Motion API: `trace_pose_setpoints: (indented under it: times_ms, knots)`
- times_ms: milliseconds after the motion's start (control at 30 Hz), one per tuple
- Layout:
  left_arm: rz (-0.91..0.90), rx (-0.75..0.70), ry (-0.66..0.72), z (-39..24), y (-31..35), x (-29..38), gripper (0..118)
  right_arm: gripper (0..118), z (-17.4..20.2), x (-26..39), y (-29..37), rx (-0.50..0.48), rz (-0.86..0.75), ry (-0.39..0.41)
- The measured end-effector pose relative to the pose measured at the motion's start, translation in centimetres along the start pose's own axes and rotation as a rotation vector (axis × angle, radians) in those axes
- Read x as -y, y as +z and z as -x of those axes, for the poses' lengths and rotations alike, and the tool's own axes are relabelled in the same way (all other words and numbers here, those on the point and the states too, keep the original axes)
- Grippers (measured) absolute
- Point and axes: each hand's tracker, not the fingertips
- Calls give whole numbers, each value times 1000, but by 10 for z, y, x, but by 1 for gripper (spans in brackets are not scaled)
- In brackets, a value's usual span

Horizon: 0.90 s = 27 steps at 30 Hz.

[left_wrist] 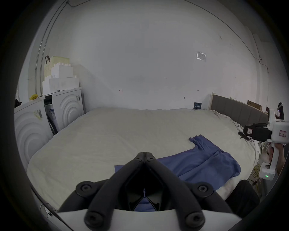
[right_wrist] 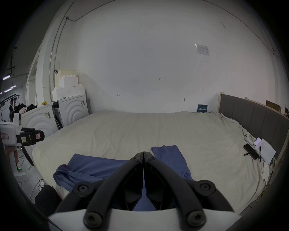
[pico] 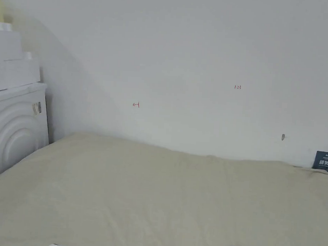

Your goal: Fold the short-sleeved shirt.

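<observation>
blue shirt [left_wrist: 203, 164] on bed [left_wrist: 117, 132], claws closed

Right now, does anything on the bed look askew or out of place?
The blue shirt lies rumpled near the bed's near edge, one end bunched. Phones and a notepad lie loose by the headboard. Both grippers, left gripper and right gripper, are shut, empty.

You held the left gripper [left_wrist: 145, 154] level, its two black jaws pressed together at the tips with nothing between them. Your right gripper [right_wrist: 143, 153] sat the same way, jaws closed tip to tip and empty. In the left gripper view, your hand [left_wrist: 280, 150] wrapped the white handle of the right gripper off to the side, well apart from the left one.
</observation>
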Motion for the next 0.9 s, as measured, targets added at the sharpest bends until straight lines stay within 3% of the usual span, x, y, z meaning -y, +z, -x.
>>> trace_pose_setpoints:
  times_ms: [200,367,400,433,467,533,567,900]
  knots:
    - [85,-44,-14,20,-25,5,0,0,1,6,-2,-26,27,-31]
    - [236,-60,32,45,-92,17,0,0,-2,21,-7,-43,69,-96]
    - [247,-60,52,50,-105,21,4,0,-2,23,-9,-42,77,-95]
    - [284,-80,50,54,-125,25,17,0,-3,25,-12,-41,88,-92]
    - [337,-73,49,58,-145,30,35,0,-3,28,-14,-41,105,-87]
    - [408,-103,44,63,-177,41,82,0,-6,32,-20,-38,121,-88]
    - [457,-98,64,66,-194,47,91,0,-8,34,-22,-39,133,-91]
    - [545,-77,168,76,-270,79,90,0,-33,54,-41,19,218,-119]
